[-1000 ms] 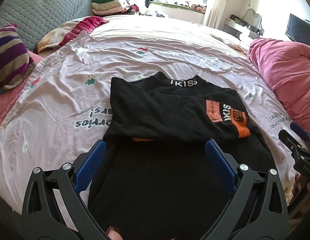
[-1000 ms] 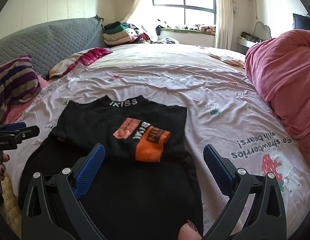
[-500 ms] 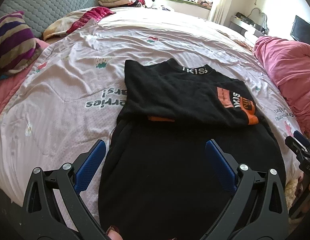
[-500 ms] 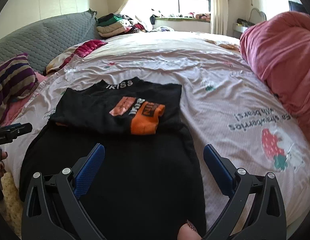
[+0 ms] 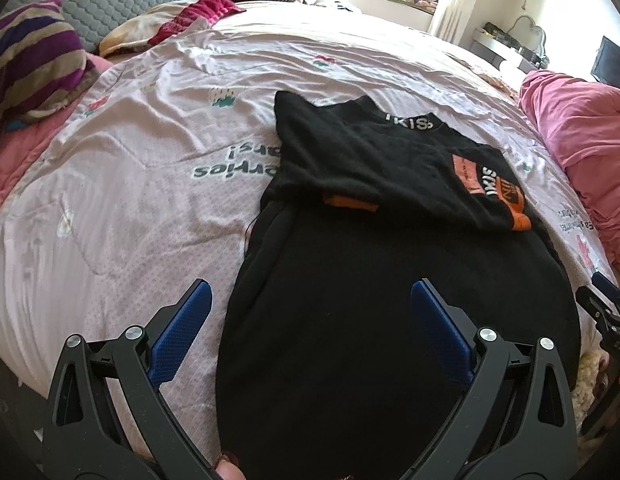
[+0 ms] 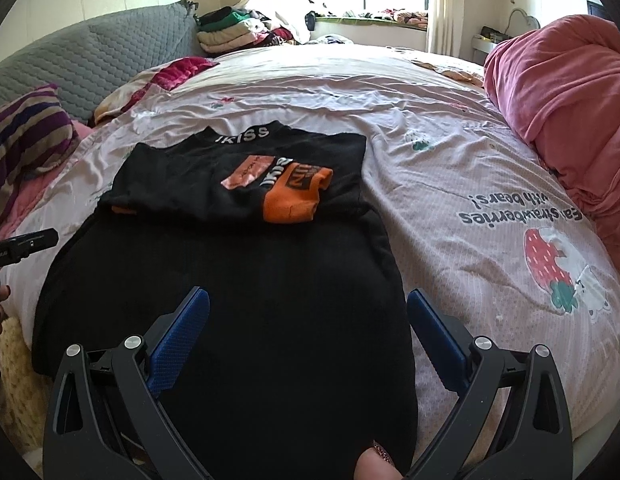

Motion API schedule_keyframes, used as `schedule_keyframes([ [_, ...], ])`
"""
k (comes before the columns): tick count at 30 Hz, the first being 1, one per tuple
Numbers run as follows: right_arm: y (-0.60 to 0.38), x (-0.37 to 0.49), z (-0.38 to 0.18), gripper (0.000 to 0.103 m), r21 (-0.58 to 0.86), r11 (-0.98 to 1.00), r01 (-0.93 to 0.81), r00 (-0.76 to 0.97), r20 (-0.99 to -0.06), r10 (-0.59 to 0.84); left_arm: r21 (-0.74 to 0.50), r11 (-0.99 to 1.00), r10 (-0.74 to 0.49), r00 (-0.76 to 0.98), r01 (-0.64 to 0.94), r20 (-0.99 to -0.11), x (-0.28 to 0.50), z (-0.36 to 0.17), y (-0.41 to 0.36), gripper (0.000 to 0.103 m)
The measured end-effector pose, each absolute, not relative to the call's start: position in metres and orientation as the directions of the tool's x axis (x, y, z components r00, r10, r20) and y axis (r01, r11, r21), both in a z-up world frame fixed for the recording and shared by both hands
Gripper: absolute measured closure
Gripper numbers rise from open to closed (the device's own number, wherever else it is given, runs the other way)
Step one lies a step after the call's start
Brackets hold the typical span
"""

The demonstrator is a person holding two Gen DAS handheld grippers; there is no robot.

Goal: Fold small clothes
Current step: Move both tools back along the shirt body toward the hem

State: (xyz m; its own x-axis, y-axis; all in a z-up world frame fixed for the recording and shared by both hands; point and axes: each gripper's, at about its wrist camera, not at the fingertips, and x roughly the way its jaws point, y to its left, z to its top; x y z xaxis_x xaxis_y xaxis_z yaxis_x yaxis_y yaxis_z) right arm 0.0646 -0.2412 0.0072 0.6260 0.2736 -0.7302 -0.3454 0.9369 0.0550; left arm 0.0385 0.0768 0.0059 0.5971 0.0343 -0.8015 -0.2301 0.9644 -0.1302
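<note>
Left wrist: soft black top (image 5: 390, 280), sleeves folded, on wrinkled sheet (image 5: 130, 200).

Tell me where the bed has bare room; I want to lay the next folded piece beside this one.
Bare sheet lies between the black top and pink duvet, and between the top and striped pillow. The headboard end is crowded.

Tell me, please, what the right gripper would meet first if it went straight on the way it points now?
Most likely the black garment: the open right gripper points along its lower half toward the folded orange-patched sleeve, though its height above the cloth is unclear.
</note>
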Motion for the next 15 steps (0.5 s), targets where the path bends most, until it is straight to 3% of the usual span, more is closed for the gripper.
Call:
schedule_keyframes([
  [15, -0.257, 0.047, -0.01, 0.005, 0.049, 0.939, -0.34, 0.576, -0.778, 0.249, -0.127, 0.957, 0.048, 0.572, -0.261, -0.819, 0.014, -0.004, 0.097, 0.01],
])
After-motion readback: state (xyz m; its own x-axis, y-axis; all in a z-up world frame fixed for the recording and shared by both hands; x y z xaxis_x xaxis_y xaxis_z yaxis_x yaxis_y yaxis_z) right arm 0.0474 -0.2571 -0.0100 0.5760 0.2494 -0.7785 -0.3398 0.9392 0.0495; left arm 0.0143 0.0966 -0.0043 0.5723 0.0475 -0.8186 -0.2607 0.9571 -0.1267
